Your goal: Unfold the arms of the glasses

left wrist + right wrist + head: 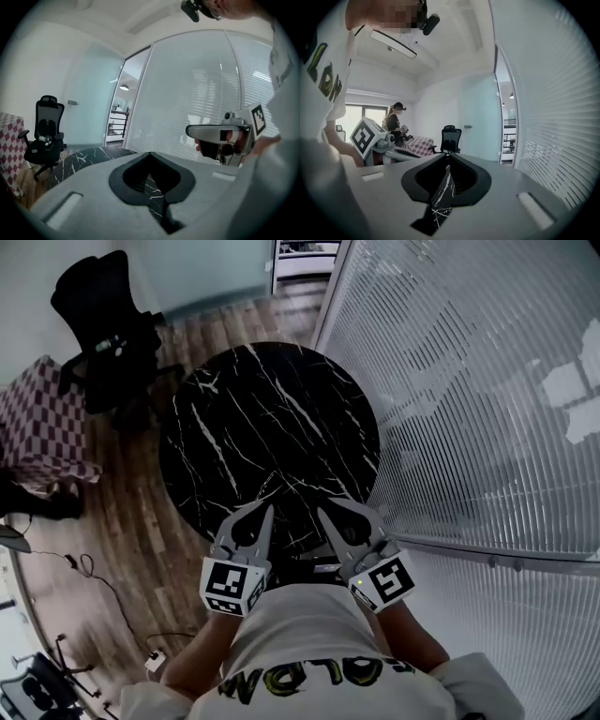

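Left gripper [266, 514], right gripper [324, 514]: jaws together on both, nothing held, high over table [272, 409] near chest. Glasses not seen in any view. Stage unclear; any regrasp needs glasses found first.

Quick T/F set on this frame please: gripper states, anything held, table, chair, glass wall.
1. The left gripper and the right gripper both have their jaws together. True.
2. The left gripper holds the glasses. False: nothing is between its jaws.
3. The table is square and white. False: it is round and black with white veins.
4. A black office chair stands beyond the table. True.
5. The slatted glass wall is on the left gripper's side. False: it runs along the right gripper's side.
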A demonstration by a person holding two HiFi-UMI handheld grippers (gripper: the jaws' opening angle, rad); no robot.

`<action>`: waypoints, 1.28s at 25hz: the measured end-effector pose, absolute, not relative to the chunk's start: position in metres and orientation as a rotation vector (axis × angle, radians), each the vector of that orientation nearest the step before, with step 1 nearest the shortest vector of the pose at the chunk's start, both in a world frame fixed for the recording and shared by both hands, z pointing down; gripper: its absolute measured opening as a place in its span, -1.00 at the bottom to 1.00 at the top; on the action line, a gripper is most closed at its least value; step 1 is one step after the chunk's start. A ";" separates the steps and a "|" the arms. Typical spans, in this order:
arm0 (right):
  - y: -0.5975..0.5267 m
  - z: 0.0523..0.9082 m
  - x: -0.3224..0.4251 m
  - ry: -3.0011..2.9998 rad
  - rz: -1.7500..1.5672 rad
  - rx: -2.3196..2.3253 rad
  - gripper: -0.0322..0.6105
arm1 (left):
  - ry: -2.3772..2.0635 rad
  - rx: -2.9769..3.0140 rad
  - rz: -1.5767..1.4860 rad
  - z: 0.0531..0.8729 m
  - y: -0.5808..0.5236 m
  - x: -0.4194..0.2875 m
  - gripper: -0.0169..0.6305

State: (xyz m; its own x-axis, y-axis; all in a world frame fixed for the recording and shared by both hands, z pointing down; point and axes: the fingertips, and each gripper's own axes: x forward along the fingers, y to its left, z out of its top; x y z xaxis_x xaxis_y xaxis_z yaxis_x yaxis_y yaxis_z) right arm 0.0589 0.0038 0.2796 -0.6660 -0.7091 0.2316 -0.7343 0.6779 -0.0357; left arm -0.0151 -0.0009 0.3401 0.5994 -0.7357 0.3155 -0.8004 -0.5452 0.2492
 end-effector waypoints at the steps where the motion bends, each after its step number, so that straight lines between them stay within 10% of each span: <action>1: 0.006 0.272 0.058 -2.710 0.191 1.179 -0.80 | -1.235 2.479 0.241 0.333 0.002 -0.013 -0.94; 32: 0.032 0.234 0.054 -2.873 0.171 1.176 -0.89 | -1.229 2.611 0.054 0.276 0.029 0.016 -0.94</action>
State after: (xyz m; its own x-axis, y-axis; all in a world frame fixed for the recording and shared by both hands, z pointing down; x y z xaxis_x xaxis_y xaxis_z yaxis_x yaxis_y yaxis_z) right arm 0.0540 0.0325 0.2337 -0.7135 -0.6970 0.0717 -0.7006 0.7080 -0.0891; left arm 0.0161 0.0292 0.2755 0.6425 -0.7532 0.1409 -0.7627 -0.6108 0.2128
